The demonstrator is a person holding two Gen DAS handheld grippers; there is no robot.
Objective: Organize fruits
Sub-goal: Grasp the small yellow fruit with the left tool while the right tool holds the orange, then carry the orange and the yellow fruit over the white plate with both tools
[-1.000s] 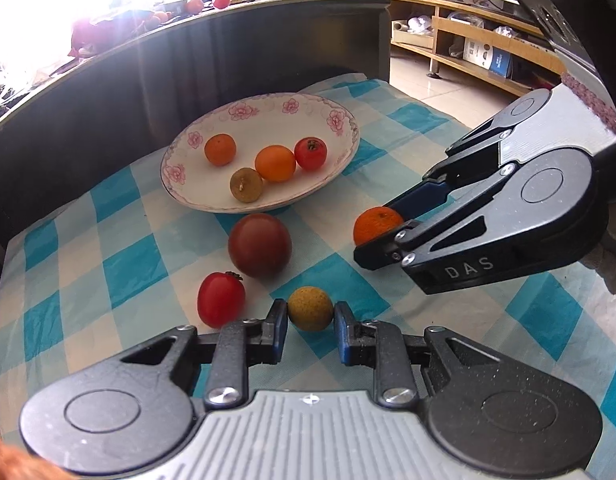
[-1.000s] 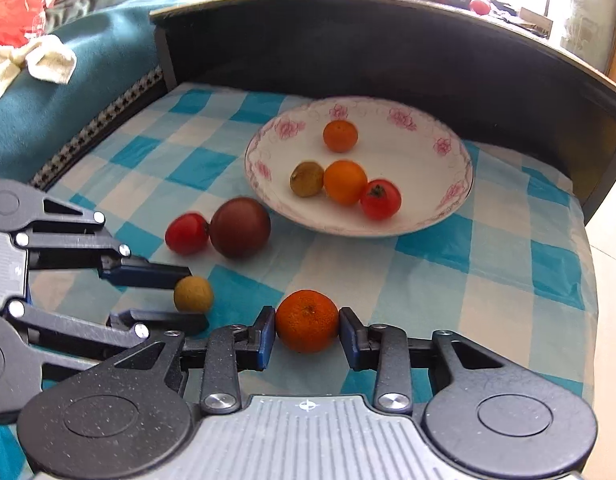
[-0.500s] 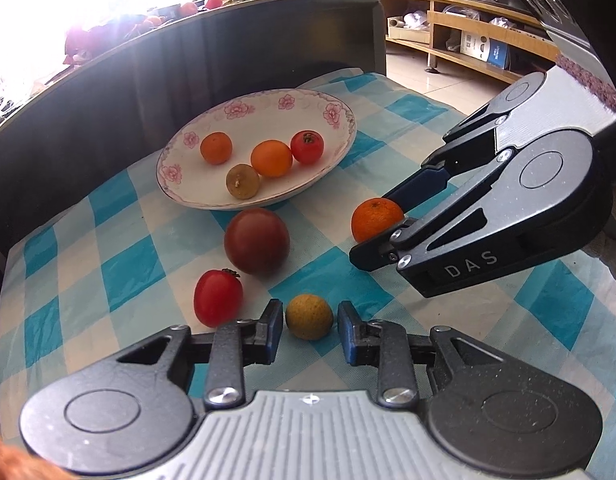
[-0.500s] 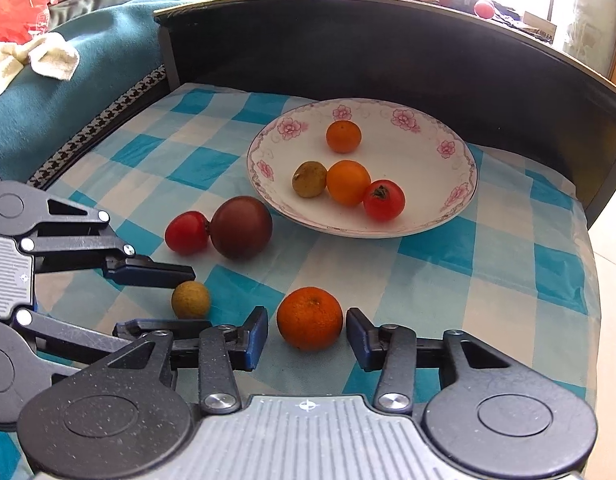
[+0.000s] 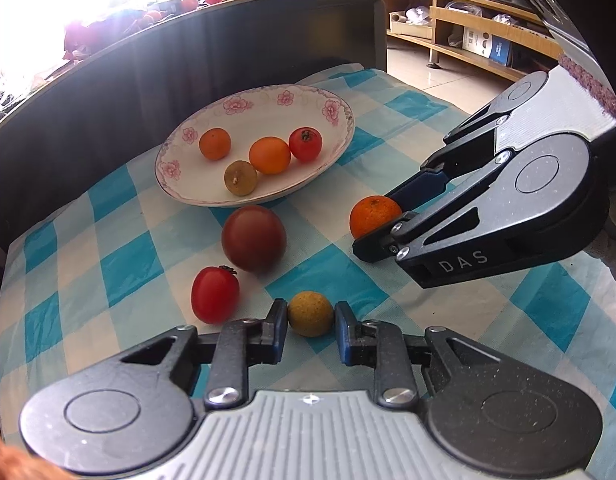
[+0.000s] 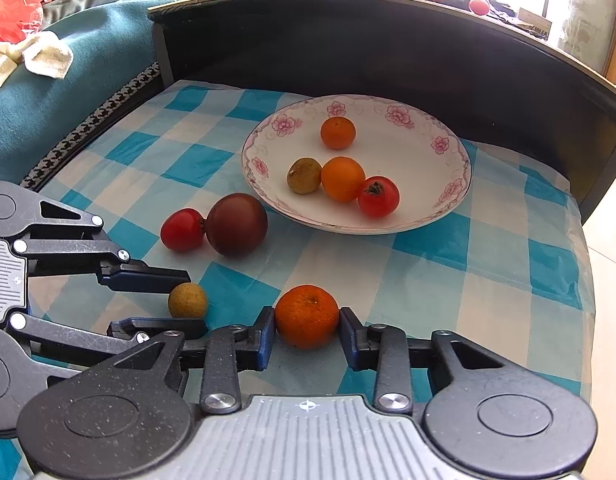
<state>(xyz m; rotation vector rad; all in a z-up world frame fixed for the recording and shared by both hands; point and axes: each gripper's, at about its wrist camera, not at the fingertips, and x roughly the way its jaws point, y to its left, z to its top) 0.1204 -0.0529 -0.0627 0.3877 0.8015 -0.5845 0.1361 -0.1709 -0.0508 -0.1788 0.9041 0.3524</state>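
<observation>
A flowered white plate (image 5: 268, 112) (image 6: 407, 152) holds two small oranges, a red tomato and a brownish-green fruit. In front of it on the blue-checked cloth lie a dark plum (image 5: 254, 238) (image 6: 236, 224) and a red tomato (image 5: 215, 294) (image 6: 182, 229), touching each other. My left gripper (image 5: 310, 316) (image 6: 188, 300) is shut on a small yellow-brown fruit (image 5: 310, 312) (image 6: 187, 300) low over the cloth. My right gripper (image 6: 307, 320) (image 5: 387, 220) is shut on a tangerine (image 6: 307, 316) (image 5: 373, 214). I cannot tell whether either fruit is lifted.
A dark curved board (image 6: 387, 52) walls the table's far side. The cloth ends at the table edge (image 6: 583, 280) on the right, with tiled floor beyond. A teal blanket (image 6: 68, 92) lies past the left edge. Wooden shelves (image 5: 487, 36) stand across the room.
Both grippers stood slightly wider around their fruits half a second ago and have closed in on them again. Both cameras sit a little farther from the plate than one second ago.
</observation>
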